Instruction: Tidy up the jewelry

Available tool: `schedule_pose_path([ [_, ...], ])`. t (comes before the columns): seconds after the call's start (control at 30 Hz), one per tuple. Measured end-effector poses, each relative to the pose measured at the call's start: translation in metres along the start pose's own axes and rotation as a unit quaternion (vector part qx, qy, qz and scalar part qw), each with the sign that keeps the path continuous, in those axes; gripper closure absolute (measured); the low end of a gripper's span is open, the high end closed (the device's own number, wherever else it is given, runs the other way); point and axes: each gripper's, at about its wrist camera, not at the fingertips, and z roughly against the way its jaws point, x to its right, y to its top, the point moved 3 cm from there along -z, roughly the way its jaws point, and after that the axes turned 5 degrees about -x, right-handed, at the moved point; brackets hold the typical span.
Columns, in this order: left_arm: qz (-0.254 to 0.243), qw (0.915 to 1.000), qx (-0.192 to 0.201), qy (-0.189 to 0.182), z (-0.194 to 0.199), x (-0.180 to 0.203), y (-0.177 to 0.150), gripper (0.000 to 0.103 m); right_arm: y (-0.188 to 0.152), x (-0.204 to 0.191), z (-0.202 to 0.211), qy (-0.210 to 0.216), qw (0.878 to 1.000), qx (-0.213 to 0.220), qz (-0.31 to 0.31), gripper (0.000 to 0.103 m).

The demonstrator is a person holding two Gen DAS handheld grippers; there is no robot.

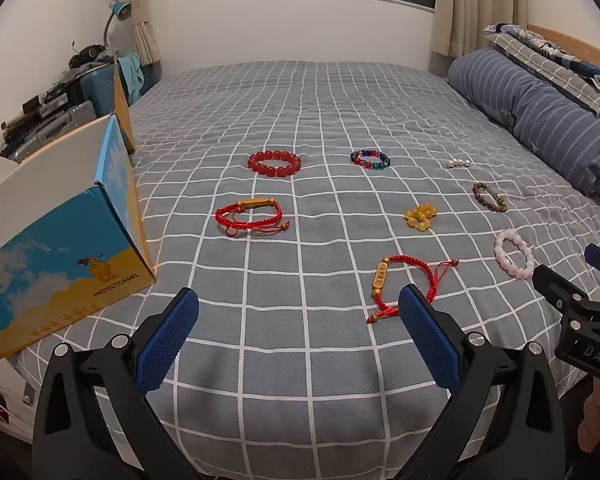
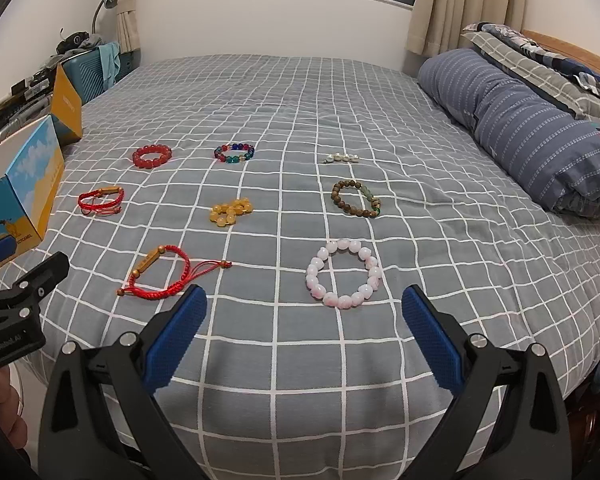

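Note:
Several bracelets lie spread on a grey checked bed (image 1: pixel 320 380). Among them are a red bead bracelet (image 1: pixel 275 163), a multicoloured bead one (image 1: pixel 369 159), two red cord ones (image 1: pixel 249 216) (image 1: pixel 410 285), yellow beads (image 1: pixel 421 216), a brown bead one (image 1: pixel 489 197), small pearls (image 1: pixel 459 163) and a pink bead bracelet (image 2: pixel 343 273). My left gripper (image 1: pixel 298 304) hovers open above the near bed, the nearer red cord bracelet just beyond its right fingertip. My right gripper (image 2: pixel 304 302) is open too, the pink bracelet just ahead of it. Nothing is held.
An open blue and yellow cardboard box (image 1: pixel 66 256) stands on the bed's left edge. A rolled blue striped quilt (image 1: pixel 540 120) and pillows lie along the right side. Cluttered shelves and a lamp (image 1: pixel 118 10) stand past the left edge. A hand (image 2: pixel 4 412) shows low left.

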Motion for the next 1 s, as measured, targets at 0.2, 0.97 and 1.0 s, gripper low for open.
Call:
schedule_pose_path([
  [0.2, 0.006, 1.0000, 0.003, -0.004, 0.0017, -0.0017, 0.0019, 0.006, 0.0010, -0.0021, -0.0001, 0.000, 1.000, 0.001, 0.003, 0.009],
  [0.97, 0.019, 0.9997, -0.009, -0.013, 0.0013, -0.0055, 0.0004, 0.006, 0.0004, -0.0086, -0.0008, -0.002, 1.000, 0.005, 0.013, 0.009],
  [1.0, 0.019, 0.9997, -0.009, -0.013, 0.0016, -0.0058, 0.0004, 0.006, 0.0004, -0.0089, -0.0008, -0.003, 1.000, 0.004, 0.014, 0.009],
])
